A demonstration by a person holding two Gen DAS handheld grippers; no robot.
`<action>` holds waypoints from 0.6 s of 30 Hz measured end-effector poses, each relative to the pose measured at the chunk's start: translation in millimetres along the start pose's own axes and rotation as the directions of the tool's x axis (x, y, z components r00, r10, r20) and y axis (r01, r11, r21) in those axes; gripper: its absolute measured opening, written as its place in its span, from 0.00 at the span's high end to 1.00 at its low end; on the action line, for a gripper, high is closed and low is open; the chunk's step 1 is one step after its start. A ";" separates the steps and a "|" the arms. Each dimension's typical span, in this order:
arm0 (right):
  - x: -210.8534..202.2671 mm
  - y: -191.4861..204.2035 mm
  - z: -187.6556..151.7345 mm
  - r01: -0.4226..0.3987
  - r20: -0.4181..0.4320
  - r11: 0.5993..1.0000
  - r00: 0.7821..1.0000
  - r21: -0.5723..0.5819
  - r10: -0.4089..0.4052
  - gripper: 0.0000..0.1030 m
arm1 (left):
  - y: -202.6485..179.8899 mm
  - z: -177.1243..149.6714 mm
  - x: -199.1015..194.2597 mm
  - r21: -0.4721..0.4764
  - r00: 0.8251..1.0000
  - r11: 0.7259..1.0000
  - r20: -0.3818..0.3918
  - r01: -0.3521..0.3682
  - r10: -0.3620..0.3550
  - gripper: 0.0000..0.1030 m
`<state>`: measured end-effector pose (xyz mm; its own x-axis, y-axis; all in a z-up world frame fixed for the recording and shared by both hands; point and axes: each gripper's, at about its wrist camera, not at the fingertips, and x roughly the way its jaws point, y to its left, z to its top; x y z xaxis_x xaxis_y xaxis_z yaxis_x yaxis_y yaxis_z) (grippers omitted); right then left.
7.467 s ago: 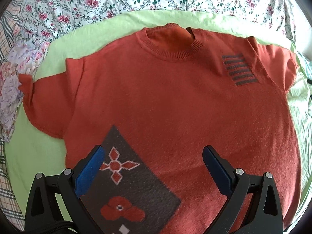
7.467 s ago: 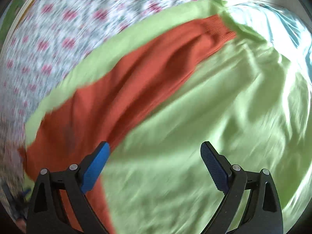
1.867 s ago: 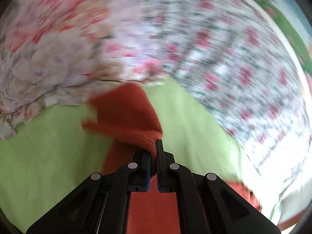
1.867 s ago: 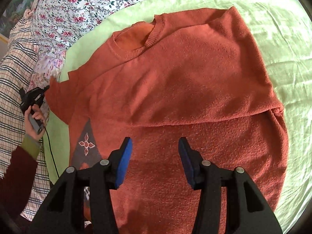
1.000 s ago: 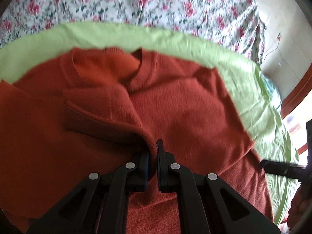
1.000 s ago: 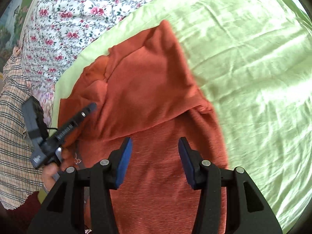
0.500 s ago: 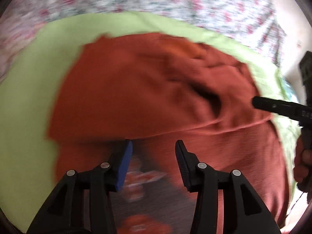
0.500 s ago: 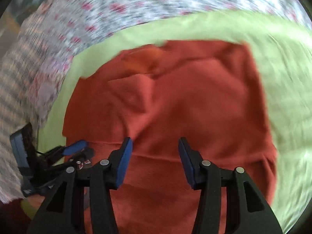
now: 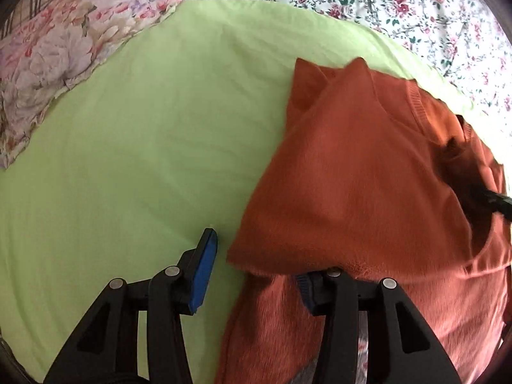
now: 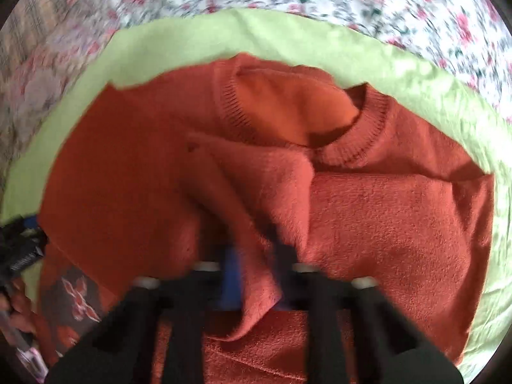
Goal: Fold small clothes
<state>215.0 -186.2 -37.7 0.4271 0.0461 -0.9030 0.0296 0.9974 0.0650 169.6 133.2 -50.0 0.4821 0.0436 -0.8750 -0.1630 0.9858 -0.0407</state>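
Cloth now sits between the right hand-held gripper's (image 10: pixel 252 275) jaws, which have just closed onto a fold of the orange knitted sweater (image 10: pixel 384 224) on the green bedsheet (image 10: pixel 448 102); the left hand-held gripper (image 9: pixel 252 268), released, gapes at its edge, ready for the next fold.

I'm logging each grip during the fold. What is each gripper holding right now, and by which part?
The right gripper has just closed on the orange sweater, pinching a raised fold near its middle. The left gripper holds nothing; it straddles the sweater's side edge.

Green sheet (image 9: pixel 134 147) over floral bedding (image 9: pixel 400 6), daylit.
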 end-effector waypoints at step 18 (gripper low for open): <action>-43.3 -123.4 -92.7 -0.137 0.103 0.829 0.990 0.543 0.096 0.88 | 5.5 -0.5 -2.1 -0.063 1.000 0.998 0.019 0.002 -0.001 0.57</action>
<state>109.0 -306.2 -45.9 0.5190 0.1356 -0.8440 0.4567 0.7906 0.4079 167.3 138.5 -48.6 0.4981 0.0456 -0.8659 -0.2156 0.9738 -0.0727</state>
